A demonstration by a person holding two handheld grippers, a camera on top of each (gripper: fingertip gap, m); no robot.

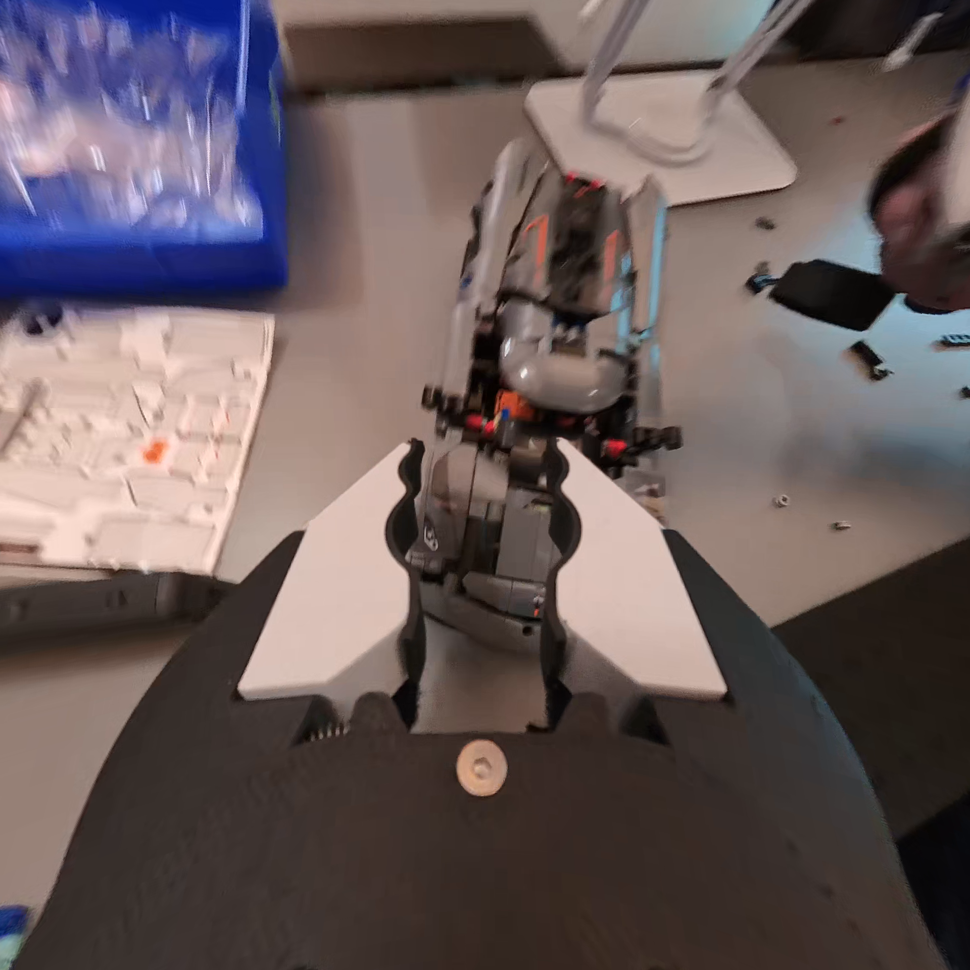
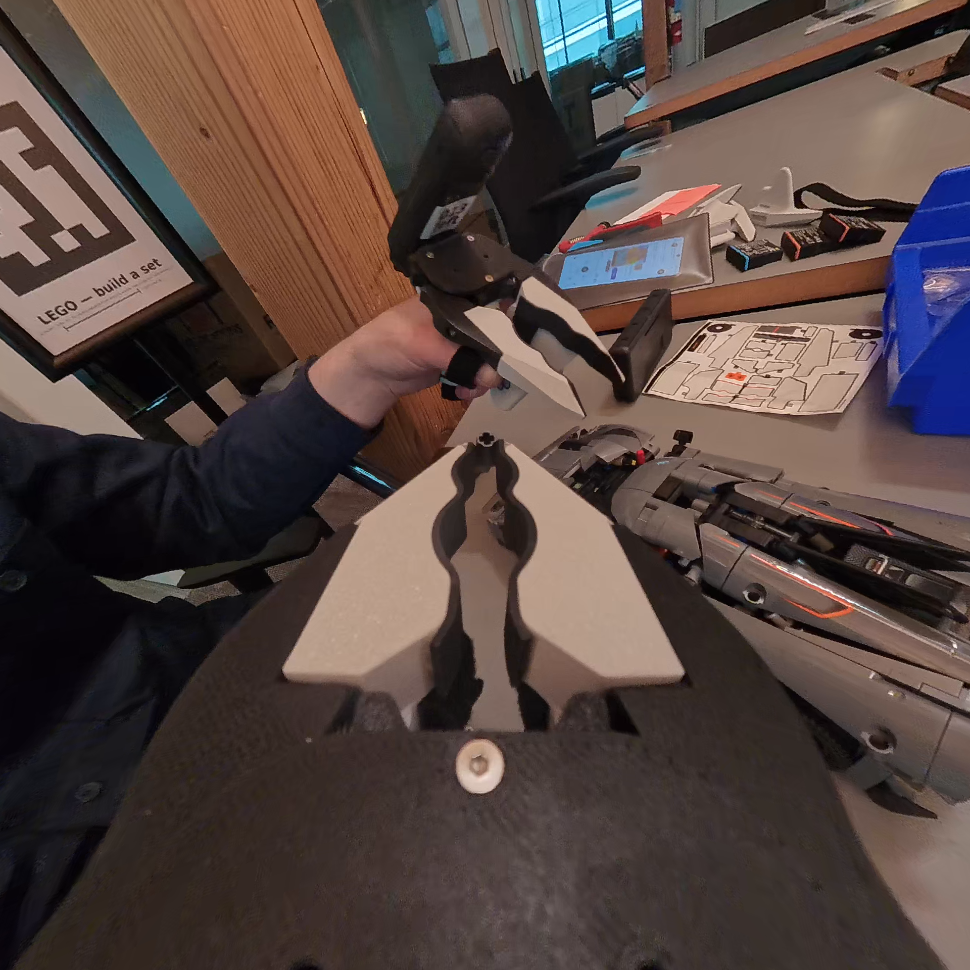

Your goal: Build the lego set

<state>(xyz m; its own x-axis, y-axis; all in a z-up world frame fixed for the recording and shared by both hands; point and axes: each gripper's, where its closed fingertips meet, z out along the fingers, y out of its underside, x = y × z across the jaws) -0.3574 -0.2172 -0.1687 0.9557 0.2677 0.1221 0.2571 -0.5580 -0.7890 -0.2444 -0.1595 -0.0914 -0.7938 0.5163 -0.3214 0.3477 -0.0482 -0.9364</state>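
Observation:
A long grey lego car (image 1: 556,294) with orange lines lies on the grey table; it also shows in the right wrist view (image 2: 787,567). My left gripper (image 1: 485,451) is open and empty and hovers above one end of the car. The right wrist view shows this gripper (image 2: 598,393) in the air over the table's edge, held by a hand. My right gripper (image 2: 485,446) is shut on a small black lego pin (image 2: 486,438) at its fingertips. It is held left of the car, apart from it.
A blue bin (image 2: 929,315) with bagged parts stands at the back, a white sticker sheet (image 2: 761,367) next to it. Small loose pieces (image 1: 871,362) and a black panel (image 1: 829,299) lie right of the car. A white stand base (image 1: 661,131) sits beyond it. A wooden pillar (image 2: 236,157) rises left. The white stand base (image 1: 661,131) sits 35 cm or so from the ends of my right fingers.

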